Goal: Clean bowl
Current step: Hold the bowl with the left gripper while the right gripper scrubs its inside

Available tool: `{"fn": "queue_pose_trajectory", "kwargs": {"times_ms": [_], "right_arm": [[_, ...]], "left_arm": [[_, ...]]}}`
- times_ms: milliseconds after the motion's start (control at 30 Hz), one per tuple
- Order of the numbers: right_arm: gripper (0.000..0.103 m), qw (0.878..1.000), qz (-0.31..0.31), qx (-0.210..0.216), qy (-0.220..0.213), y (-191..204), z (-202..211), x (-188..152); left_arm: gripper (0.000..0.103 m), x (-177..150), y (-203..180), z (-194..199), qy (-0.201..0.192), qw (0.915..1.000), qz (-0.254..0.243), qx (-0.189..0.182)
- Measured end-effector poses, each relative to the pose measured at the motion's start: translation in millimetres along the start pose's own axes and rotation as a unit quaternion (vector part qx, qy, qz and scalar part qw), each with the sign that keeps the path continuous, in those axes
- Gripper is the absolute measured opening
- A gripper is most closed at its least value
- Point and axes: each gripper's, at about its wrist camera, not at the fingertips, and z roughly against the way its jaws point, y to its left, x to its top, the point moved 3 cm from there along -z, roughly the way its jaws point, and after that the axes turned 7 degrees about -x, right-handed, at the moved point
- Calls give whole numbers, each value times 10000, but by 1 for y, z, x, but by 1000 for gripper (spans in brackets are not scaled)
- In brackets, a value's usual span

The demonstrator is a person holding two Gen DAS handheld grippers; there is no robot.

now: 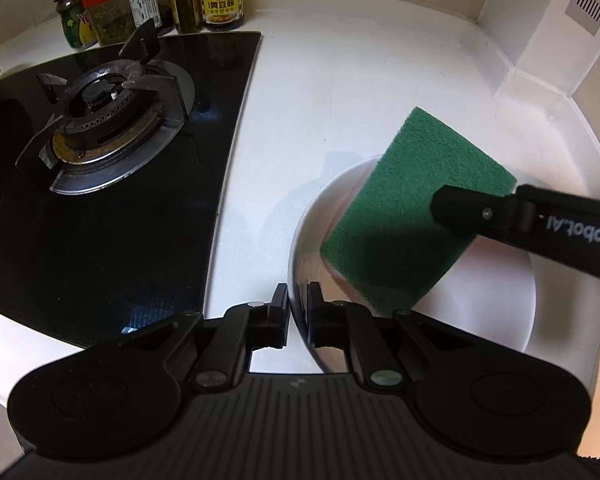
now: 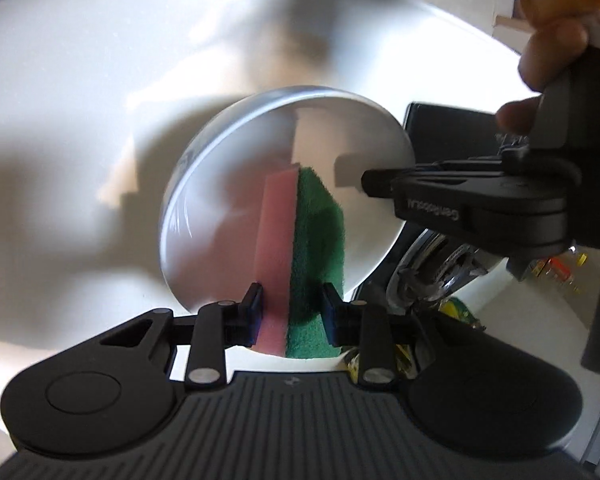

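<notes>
Left wrist view: the left gripper point(image 1: 298, 316) was clamped on the near rim of the bowl point(image 1: 496, 312), one finger outside the wall and one inside, the gap between them narrow. The bowl was white and stood on the white countertop point(image 1: 320, 100), just beside the right edge of the black glass hob point(image 1: 112, 208). The burner point(image 1: 104, 116) with its metal ring sat well apart from the bowl, on the hob's far-left part. A row of jars and bottles point(image 1: 156, 4) stood behind the hob, against the back edge of the counter.

The sponge point(image 1: 412, 208), green scouring face up, was tilted inside the bowl, its upper corner reaching past the bowl's far rim. A black finger of the right gripper entered from the bowl's right side and pressed on the green face.

Right wrist view: the right gripper point(image 2: 292, 308) held the sponge point(image 2: 300, 240) edge-on, its fingers at mid-width, one on the pink foam side and one on the green pad side. The sponge's far end lay against the inside of the bowl point(image 2: 220, 184); contact could not be confirmed, the view being blurred there. The left gripper point(image 2: 384, 184) gripped the bowl's rim on the right, and a person's hand point(image 2: 556, 40) held its body above.
</notes>
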Motion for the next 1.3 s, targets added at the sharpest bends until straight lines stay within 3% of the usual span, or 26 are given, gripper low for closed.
{"fn": "queue_pose_trajectory", "kwargs": {"times_ms": [100,167,200,300,367,433,500,600,700,767,833,867,900,967,1067,1167,1267,1300], "right_arm": [[26,9995,109,241,167,-3,-8,3],[26,9945,-626,834,88,-18,-3,0],[26,9861,-1144,1205,6,-27,1,-1],[26,9417,-2755,1908,-299,-55,8,-10],[26,9143,-3504,2013,-269,-65,3,-17],[26,8794,-4335,1970,-8,-73,-10,-28],[26,8568,-4790,1902,168,-77,-17,-33],[26,8315,-5253,1779,309,-81,-24,-37],[26,8216,-5448,1652,297,-84,-29,-38],[26,8245,-5431,1577,212,-84,-29,-41],[26,8501,-5063,1449,18,-76,-22,-46],[26,8655,-4818,1367,-96,-72,-18,-48],[26,8949,-4287,1209,-277,-66,-10,-46],[26,9359,-3332,1079,-389,-54,4,-42],[24,9794,-1901,528,-428,-62,-10,-26],[24,9926,-774,-14,-941,-61,-4,-18],[23,9886,392,-411,-1397,-47,3,-6],[22,9821,743,-566,-1634,-42,5,-2]], "left_arm": [[8,2,-2,-3,-182,9997,-132,-56],[11,7,-5,-6,-263,9992,-241,-159],[13,11,-7,-9,-290,9989,-332,-179],[19,24,-15,-18,-340,9974,-599,-219],[22,38,-19,-25,-236,9971,-695,-218],[19,44,-17,-24,-69,9982,-539,-259],[17,49,-15,-18,53,9989,-345,-311],[16,39,-11,5,16,9993,-11,-376],[16,14,-8,11,152,9981,375,-462],[18,-1,-6,11,198,9963,636,-551],[18,-10,-5,12,135,9943,862,-617],[18,-10,-4,12,124,9936,934,-629],[18,-10,-4,12,120,9931,968,-650],[18,-10,-3,11,95,9930,918,-732],[18,-10,0,9,46,9928,863,-825],[19,-12,1,7,39,9938,679,-874],[21,-12,0,7,59,9950,484,-867],[21,-12,1,6,61,9951,466,-872]]}}
